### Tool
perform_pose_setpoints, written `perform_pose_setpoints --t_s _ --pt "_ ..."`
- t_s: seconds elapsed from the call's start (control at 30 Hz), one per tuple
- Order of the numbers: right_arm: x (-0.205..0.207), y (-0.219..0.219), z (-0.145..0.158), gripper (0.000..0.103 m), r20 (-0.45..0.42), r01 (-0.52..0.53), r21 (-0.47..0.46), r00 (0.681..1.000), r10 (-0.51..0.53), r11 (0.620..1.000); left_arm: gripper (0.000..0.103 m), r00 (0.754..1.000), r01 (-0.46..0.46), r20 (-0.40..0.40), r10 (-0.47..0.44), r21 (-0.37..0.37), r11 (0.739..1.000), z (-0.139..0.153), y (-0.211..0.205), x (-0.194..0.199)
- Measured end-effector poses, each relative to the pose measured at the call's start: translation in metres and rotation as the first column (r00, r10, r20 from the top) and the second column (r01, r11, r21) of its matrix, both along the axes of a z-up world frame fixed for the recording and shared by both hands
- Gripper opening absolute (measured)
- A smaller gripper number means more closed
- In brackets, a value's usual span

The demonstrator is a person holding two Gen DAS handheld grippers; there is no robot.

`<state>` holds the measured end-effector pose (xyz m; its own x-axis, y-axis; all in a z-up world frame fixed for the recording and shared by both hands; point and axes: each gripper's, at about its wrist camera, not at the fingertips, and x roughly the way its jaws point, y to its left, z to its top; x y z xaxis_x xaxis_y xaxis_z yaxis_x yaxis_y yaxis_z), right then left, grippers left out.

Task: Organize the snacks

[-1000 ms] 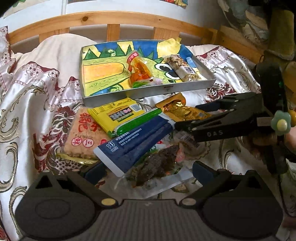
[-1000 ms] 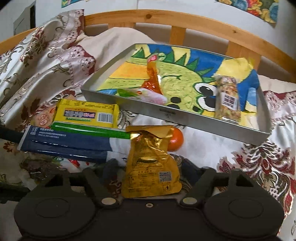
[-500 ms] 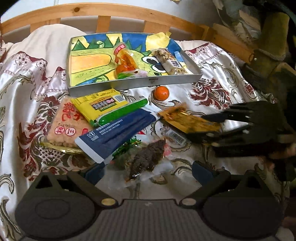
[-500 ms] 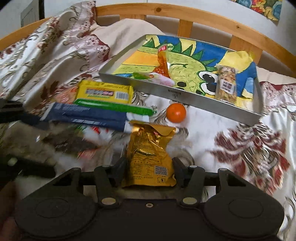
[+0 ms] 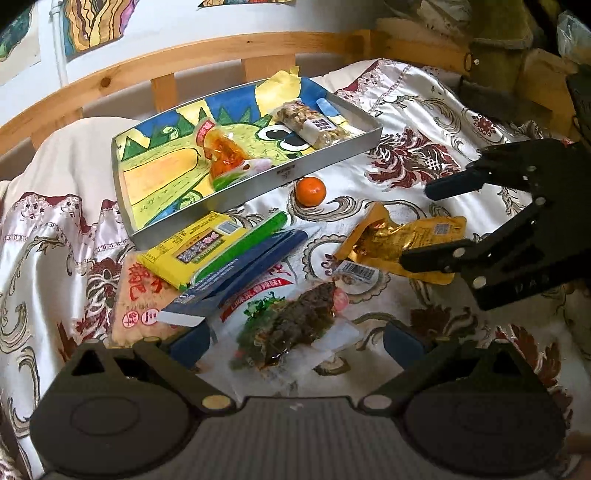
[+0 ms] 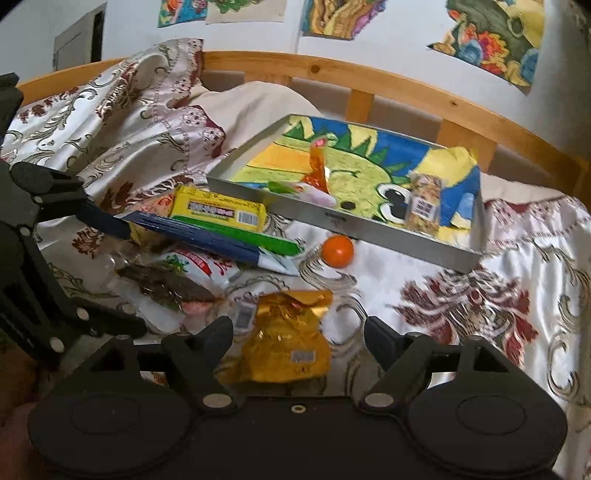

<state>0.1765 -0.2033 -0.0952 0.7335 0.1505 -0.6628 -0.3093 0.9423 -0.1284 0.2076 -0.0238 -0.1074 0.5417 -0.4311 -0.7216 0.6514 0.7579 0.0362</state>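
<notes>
A grey tray (image 5: 325,159) with a dinosaur drawing inside lies on the bed and holds an orange packet (image 5: 221,151) and a nut bar (image 5: 314,125). In front of it lie a yellow packet (image 5: 192,251), a blue box (image 5: 240,277), a clear packet of dark food (image 5: 291,325) and a small orange (image 5: 310,191). My right gripper (image 6: 297,336) is open around a gold foil pouch (image 6: 284,339), which lies on the bedspread between the fingers. My left gripper (image 5: 295,339) is open over the clear packet.
A wooden bed rail (image 6: 406,88) runs behind the tray. A pink cracker packet (image 5: 136,306) lies under the yellow one. The patterned satin bedspread (image 6: 480,295) spreads to the right of the snacks. Drawings (image 6: 491,33) hang on the wall.
My right gripper has opened and the gold pouch now lies on the bedspread between its fingers. Both grippers have pulled back and up from the snacks.
</notes>
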Motion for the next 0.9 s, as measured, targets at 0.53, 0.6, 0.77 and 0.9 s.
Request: perform_pose_setpoints --t_s 0.53,0.6,0.77,0.9 --pt "0.002 0.006 -0.008 0.054 -0.085 -0.043 -0.055 0.996 0.038 0.998 0.099 0.998 0.043 -0.052 -0.045 -0.023 0.999 0.01 0.005 -0.007" --pt "0.002 0.004 -0.007 0.054 -0.091 -0.032 -0.036 0.995 0.028 0.999 0.099 0.997 0.067 -0.045 -0.067 -0.006 0.998 0.006 -0.001 -0.004" --pt "0.003 0.002 -0.007 0.054 -0.093 -0.022 -0.016 0.995 0.02 1.0 0.092 0.99 0.121 -0.069 -0.12 0.016 0.992 -0.004 -0.011 0.01" --pt "0.004 0.001 -0.008 0.054 -0.095 -0.022 -0.009 0.995 0.021 1.0 0.076 0.985 0.116 -0.126 -0.116 -0.007 0.993 -0.005 -0.007 0.016"
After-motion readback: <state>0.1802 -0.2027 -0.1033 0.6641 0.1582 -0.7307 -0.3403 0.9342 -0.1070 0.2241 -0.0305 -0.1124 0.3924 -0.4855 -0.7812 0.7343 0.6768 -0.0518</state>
